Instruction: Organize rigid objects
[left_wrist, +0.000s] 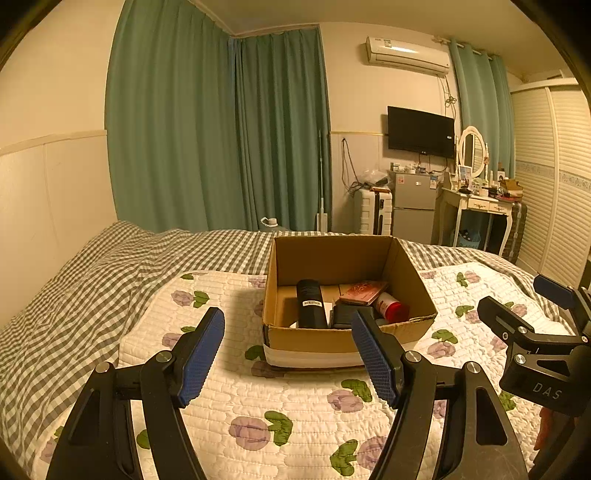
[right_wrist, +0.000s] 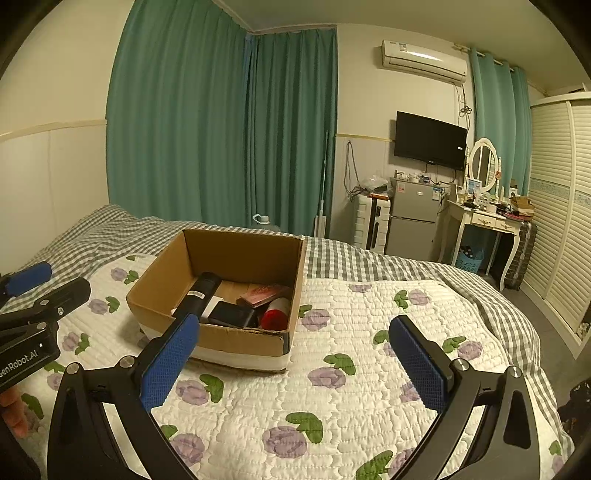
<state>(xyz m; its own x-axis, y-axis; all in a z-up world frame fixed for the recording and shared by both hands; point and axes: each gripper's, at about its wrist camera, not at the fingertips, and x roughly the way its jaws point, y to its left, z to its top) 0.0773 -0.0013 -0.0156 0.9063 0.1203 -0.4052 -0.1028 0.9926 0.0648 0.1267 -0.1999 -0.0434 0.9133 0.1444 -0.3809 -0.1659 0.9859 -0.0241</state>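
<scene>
Nearest the cameras, both grippers hung over the quilt (right_wrist: 332, 398) with nothing in them. The left gripper (left_wrist: 288, 354) had its jaws spread wide, its blue pads (left_wrist: 201, 354) framing the front wall of the box (left_wrist: 343, 336). The right gripper (right_wrist: 295, 362) was just as wide open and empty, and it sat to the right of the box, its left pad overlapping the front wall in its own view.

The box stood on the quilt straight ahead of the left jaws, so the left hand looked the nearer and better lined up. Inside lay a black cylinder (left_wrist: 311, 304), its long axis running front to back, almost along the left gripper's line of sight. Right of it were a black case (left_wrist: 343, 317), a red-capped bottle (left_wrist: 390, 307) on its side and a red booklet (left_wrist: 364, 292) resting on top.

No loose item showed on the quilt, so the sorting seemed mostly done. A grasp on the cylinder would likely need the jaws to close across its width.

Beyond the bed (left_wrist: 92, 280) hung green curtains (left_wrist: 221, 129).
</scene>
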